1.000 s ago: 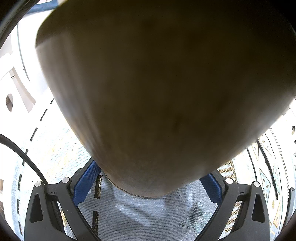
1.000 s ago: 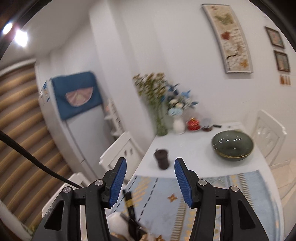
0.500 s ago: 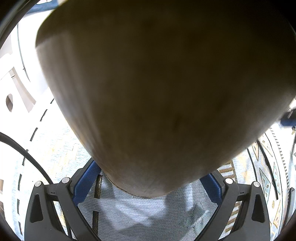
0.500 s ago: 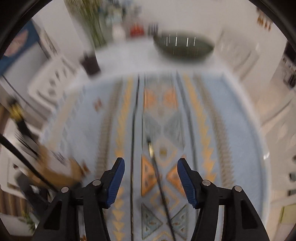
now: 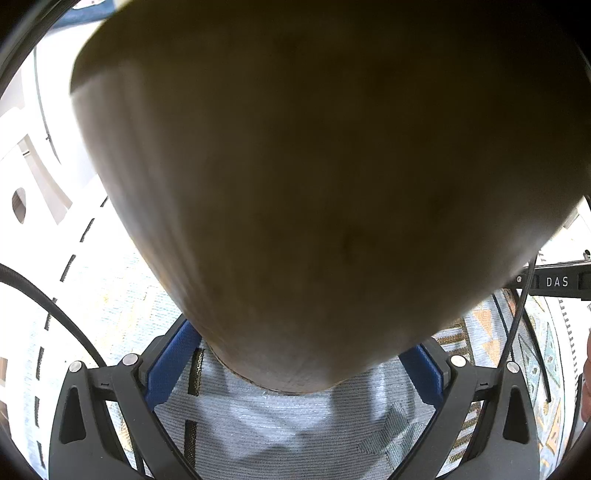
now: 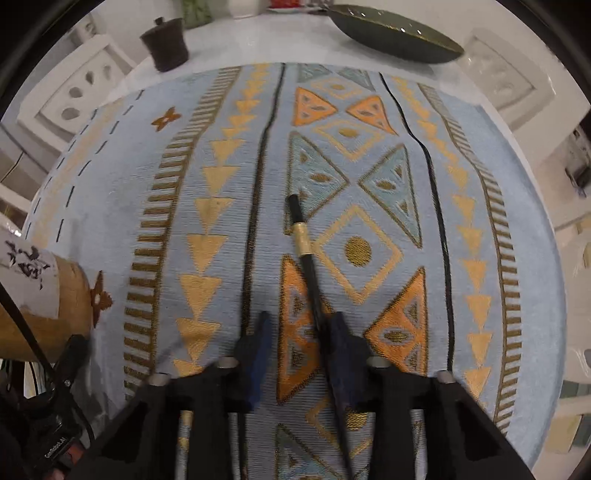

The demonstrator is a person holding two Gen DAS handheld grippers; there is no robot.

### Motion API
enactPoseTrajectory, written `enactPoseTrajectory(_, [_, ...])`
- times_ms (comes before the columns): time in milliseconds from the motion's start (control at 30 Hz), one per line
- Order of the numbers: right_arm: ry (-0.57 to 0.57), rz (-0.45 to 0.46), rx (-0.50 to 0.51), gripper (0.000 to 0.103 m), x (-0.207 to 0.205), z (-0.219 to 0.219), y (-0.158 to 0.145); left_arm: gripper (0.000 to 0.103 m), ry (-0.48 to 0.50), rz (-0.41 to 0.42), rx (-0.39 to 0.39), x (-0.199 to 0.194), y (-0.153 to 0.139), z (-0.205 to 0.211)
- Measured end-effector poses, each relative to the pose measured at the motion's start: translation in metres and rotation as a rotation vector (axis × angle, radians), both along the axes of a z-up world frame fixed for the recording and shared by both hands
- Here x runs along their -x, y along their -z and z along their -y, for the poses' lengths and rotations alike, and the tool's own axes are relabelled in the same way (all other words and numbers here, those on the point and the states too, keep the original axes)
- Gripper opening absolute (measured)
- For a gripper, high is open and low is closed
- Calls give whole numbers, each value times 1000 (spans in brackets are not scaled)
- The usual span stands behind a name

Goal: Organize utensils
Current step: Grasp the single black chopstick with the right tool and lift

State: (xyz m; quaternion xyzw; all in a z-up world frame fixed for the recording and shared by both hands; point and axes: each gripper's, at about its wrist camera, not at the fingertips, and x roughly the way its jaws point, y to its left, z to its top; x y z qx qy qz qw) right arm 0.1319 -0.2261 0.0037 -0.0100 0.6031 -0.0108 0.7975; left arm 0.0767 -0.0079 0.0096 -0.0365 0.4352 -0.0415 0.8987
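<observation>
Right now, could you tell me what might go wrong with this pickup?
1. The right gripper has been closing; the chopstick lies against one finger, not centred, so it may slip or skew.
2. The fingers sit low on the cloth and could snag it.
3. The left gripper clamps the holder, blocking that camera.

I see a pale blue cloth (image 6: 229,229) with orange and gold triangles, a black chopstick (image 6: 308,258) gold-banded, a dark green bowl (image 6: 395,35).

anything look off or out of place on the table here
Only the black chopstick, lying loose and slanted on the patterned cloth. The right gripper has just been closing round it. The holder in the left gripper looks fine.
</observation>
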Motion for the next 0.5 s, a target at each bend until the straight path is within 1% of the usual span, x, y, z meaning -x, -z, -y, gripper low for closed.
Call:
enactPoseTrajectory(33, [-3,7,9,8,1,-1,-1,101,0,0,0,0,0,0])
enactPoseTrajectory(100, [6,17,-3,6,2,-1,-1,101,0,0,-1,0,0,0])
enactPoseTrajectory(133, [18,21,-30,6,4,1,-2,101,0,0,-1,0,0,0])
enactPoseTrajectory(200, [46,48,-115,6,8,11,-10,101,0,0,0,0,0,0])
enactPoseTrajectory(267, [53,92,-163,6,13,18,-21,101,0,0,0,0,0,0])
enactPoseTrajectory(367, [73,179,-226,5,27,32,-48,101,0,0,-1,0,0,1])
enactPoseTrajectory(500, [98,242,-267,6,45,49,-74,101,0,0,-1,-1,1,1])
